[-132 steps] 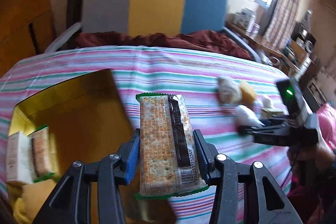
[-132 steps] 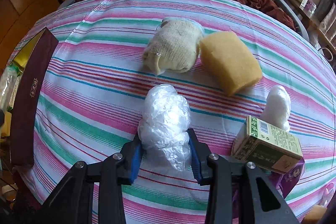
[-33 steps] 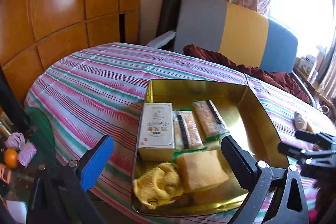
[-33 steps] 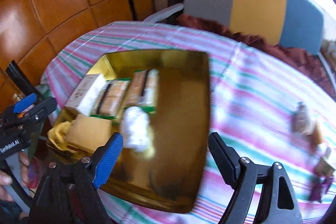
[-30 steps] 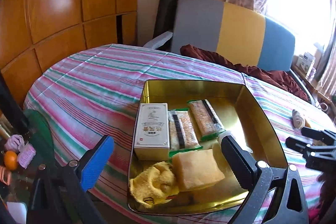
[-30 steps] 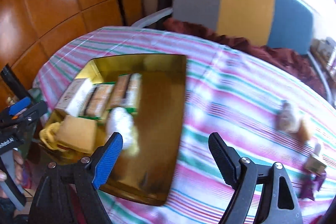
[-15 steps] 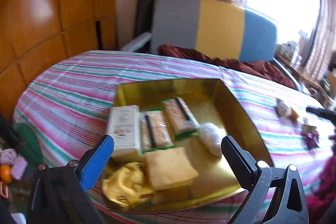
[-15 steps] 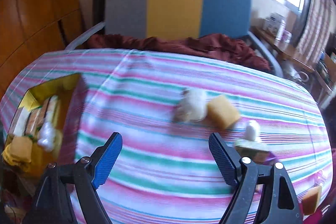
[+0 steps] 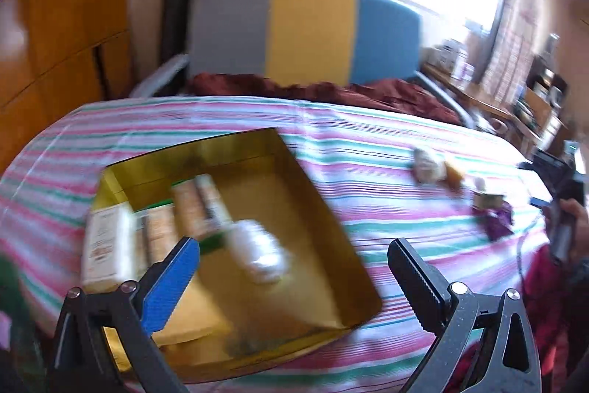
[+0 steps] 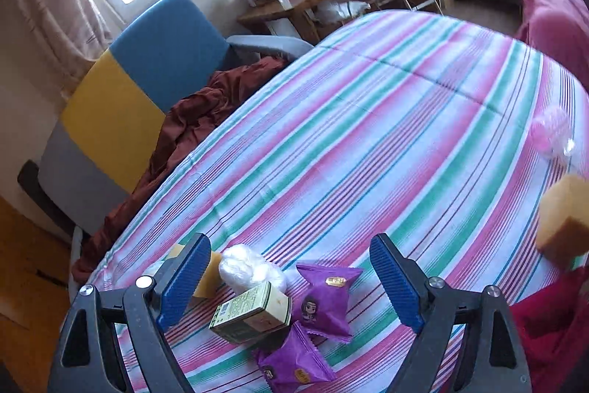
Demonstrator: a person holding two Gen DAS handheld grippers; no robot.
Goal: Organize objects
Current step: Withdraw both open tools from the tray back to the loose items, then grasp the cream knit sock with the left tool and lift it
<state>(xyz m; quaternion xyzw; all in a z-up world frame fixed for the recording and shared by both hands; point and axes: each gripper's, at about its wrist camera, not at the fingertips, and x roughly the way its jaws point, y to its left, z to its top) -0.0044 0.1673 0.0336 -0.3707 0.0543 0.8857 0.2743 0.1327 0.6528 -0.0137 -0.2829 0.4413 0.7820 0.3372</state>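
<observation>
Only in the left view: gold box (image 9: pixel 324 209) on the striped tabletop (image 9: pixel 368 150), holding a white carton (image 9: pixel 105 245), cracker packs (image 9: pixel 198 205) and a white bundle (image 9: pixel 259 251), under the empty, wide-apart left claw (image 9: pixel 294 277). Only in the right view: green box (image 10: pixel 254 315), purple packets (image 10: pixel 325 297) and a white wad (image 10: pixel 246 269) by the empty right claw (image 10: pixel 294 277), spreading wider.

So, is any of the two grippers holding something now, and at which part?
Nothing is held. The left gripper stands open above the gold box, with no pad on anything. The right gripper's jaws are opening over the green box and purple packets, touching neither.
</observation>
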